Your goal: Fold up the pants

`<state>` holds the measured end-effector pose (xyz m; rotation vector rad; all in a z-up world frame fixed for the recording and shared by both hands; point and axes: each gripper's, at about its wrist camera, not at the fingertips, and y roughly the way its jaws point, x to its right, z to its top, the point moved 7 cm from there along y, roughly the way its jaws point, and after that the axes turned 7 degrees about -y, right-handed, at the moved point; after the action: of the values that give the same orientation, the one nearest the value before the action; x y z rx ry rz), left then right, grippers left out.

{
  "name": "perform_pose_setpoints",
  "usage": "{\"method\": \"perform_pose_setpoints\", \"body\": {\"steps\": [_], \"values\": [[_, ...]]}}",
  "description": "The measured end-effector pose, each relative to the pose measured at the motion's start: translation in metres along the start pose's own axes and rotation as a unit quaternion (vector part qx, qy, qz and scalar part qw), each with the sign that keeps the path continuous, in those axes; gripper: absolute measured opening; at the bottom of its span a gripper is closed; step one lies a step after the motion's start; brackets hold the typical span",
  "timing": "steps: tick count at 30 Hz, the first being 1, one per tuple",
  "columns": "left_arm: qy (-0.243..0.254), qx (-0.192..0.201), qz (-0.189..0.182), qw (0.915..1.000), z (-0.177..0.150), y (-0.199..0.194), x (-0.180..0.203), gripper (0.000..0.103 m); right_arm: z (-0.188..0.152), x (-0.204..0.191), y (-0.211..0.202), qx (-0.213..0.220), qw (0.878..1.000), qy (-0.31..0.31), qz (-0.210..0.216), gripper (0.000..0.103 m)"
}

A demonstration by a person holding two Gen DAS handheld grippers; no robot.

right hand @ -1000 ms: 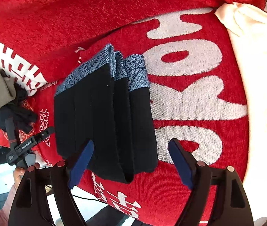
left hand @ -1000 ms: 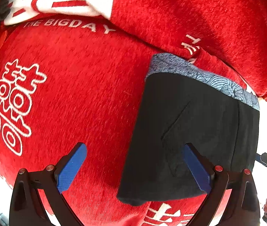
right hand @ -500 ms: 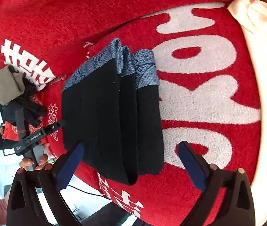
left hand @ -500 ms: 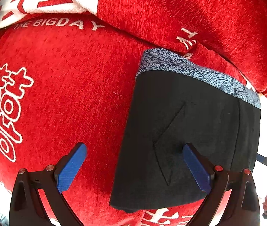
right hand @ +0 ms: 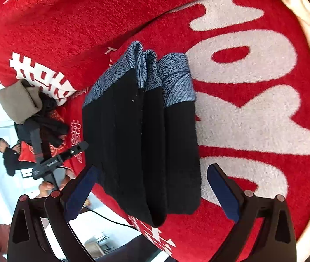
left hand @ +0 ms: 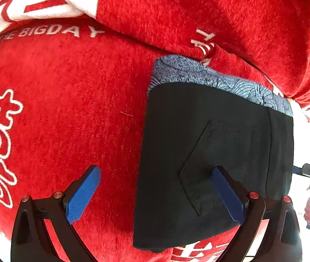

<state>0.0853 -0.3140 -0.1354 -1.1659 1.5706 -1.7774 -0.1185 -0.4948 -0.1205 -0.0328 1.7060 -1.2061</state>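
Observation:
Black pants (left hand: 211, 152) with a blue patterned band lie folded into a compact stack on a red blanket (left hand: 67, 113). Seen from the right wrist, the pants (right hand: 141, 144) show several folded layers side by side. My left gripper (left hand: 157, 185) hovers open above the stack's left edge, one finger over the blanket and the other over the black cloth. Above the near end of the stack, my right gripper (right hand: 152, 185) is open and holds nothing.
The red blanket (right hand: 253, 109) has large white lettering and drapes over a cushion behind. A tan cloth and dark clothes pile (right hand: 30, 109) sit at the far left. The other gripper (right hand: 58, 161) and a hand show beside it. A person (right hand: 8, 155) sits beyond the edge.
Both grippers have drawn back a little from the folded pants and stayed open. The pants have not changed shape.

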Motion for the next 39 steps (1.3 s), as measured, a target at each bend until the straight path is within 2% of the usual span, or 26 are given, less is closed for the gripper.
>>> {"method": "perform_pose_setpoints", "body": {"steps": [4,8,13,14,15,16,17,20,22,30,34,39], "values": [[0.011,-0.011,-0.025,0.9996,-0.001,0.009,0.012,0.102,0.004,0.002,0.012,-0.010,1.000,-0.003,0.007,0.101],[0.023,-0.017,-0.033,0.9990,0.001,0.021,0.023,0.102,0.007,0.001,0.025,-0.017,0.999,-0.014,0.030,0.101],[0.010,-0.023,-0.063,0.9977,0.004,0.037,0.029,0.102,0.016,0.002,0.033,-0.006,0.999,0.007,0.044,0.102],[0.004,-0.017,-0.066,0.9977,0.005,0.037,0.029,0.102,0.017,0.003,0.033,-0.005,0.999,0.011,0.040,0.099],[0.005,-0.009,-0.066,0.9977,0.005,0.035,0.031,0.095,0.016,0.002,0.032,-0.005,1.000,0.009,0.029,0.093],[0.009,-0.001,-0.071,0.9975,0.004,0.031,0.033,0.092,0.015,0.003,0.030,-0.009,1.000,0.004,0.007,0.072],[0.012,0.007,-0.071,0.9974,0.002,0.027,0.036,0.085,0.014,0.004,0.028,-0.009,1.000,0.007,0.006,0.064],[0.024,0.019,-0.082,0.9962,-0.003,0.012,0.045,0.061,0.012,0.001,0.018,0.004,0.999,0.032,0.034,0.048],[0.025,0.022,-0.084,0.9959,-0.004,0.004,0.047,0.058,0.010,-0.006,0.011,0.012,0.998,0.039,0.053,0.045],[0.019,0.031,-0.092,0.9951,-0.027,-0.037,0.045,0.055,-0.014,-0.040,0.001,0.010,0.995,0.035,0.092,0.045],[0.029,0.044,-0.093,0.9942,-0.048,-0.065,0.041,0.055,-0.037,-0.057,-0.005,0.014,0.993,0.041,0.113,0.045],[0.041,0.049,-0.077,0.9950,-0.068,-0.091,0.015,0.056,-0.075,-0.086,0.005,0.028,0.989,0.050,0.138,0.044]]}}
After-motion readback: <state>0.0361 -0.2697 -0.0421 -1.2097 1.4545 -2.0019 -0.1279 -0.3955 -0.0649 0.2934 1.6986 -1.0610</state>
